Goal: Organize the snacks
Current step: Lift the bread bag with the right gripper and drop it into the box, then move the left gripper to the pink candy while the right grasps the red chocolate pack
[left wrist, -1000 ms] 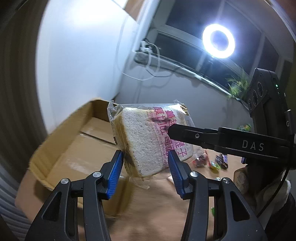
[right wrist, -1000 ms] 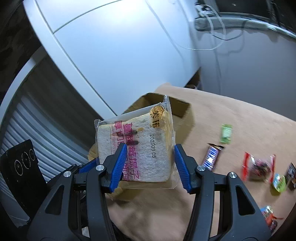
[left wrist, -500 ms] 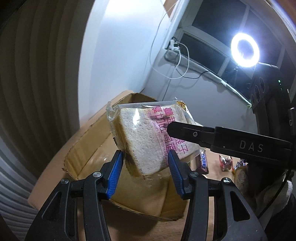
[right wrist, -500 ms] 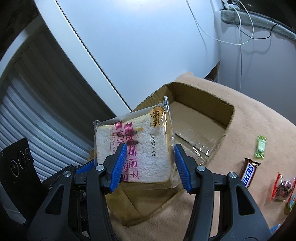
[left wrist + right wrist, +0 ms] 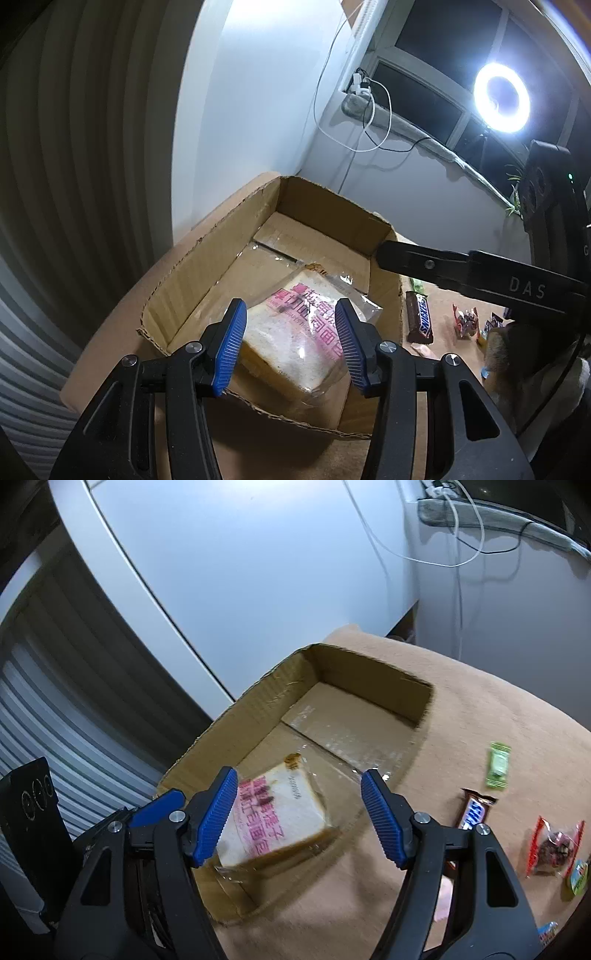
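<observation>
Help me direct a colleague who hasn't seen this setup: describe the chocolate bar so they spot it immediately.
Start at the open cardboard box on the tan cloth. Just outside its right wall lies the Snickers bar, with a small green packet beyond it. It is the only long brown wrapper with white lettering; its neighbours are green or red.

"DAS" marks the right hand-held gripper (image 5: 380, 254); "SNICKERS" runs along the chocolate bar (image 5: 419, 316).
</observation>
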Demonstrator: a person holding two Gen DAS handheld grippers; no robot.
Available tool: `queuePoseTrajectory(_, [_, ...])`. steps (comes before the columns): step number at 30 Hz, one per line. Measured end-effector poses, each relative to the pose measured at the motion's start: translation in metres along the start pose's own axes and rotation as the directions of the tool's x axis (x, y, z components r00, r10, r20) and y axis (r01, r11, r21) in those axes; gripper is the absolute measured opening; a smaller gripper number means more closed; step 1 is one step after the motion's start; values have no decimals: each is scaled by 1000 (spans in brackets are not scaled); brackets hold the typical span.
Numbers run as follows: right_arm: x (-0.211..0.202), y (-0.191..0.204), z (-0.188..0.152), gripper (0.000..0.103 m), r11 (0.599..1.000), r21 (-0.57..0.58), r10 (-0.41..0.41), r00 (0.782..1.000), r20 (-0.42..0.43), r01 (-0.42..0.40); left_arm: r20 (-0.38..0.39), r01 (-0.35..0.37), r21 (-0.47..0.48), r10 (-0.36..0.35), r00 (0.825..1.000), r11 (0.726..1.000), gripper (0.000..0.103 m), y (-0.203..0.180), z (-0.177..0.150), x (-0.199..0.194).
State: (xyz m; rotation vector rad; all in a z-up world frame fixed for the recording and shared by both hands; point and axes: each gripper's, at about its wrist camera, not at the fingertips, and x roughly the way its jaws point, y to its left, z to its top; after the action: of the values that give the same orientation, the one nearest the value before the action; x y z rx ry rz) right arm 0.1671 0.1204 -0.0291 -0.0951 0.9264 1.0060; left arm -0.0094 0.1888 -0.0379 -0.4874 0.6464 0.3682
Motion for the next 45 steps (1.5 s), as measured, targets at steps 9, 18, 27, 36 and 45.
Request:
queuePoseTrajectory(9, [-46, -14, -21, 72, 996, -5, -91, 994, 58, 92, 13, 49, 30, -49, 999, 998, 49, -19, 1, -6])
queuePoseTrajectory(18, [-129, -67, -72, 73, 967, 49, -253, 959, 124, 249, -11, 132, 103, -132, 991, 986, 49, -58, -10, -5])
queuePoseTrajectory(27, [-189, -132, -136, 74, 901, 187, -412, 906, 91, 391, -114, 233, 191, -214, 970, 954, 49, -111, -33, 16])
queuePoseTrajectory(36, [-189, -168, -181, 74, 873, 257, -431, 902, 10, 414, -231, 269, 222, -218, 948, 937, 49, -145, -61, 55])
queuePoseTrajectory(45, [-166, -175, -192, 73, 880, 266, -400, 916, -34, 394, -263, 218, 199, -163, 951, 955, 54, -143, -63, 83])
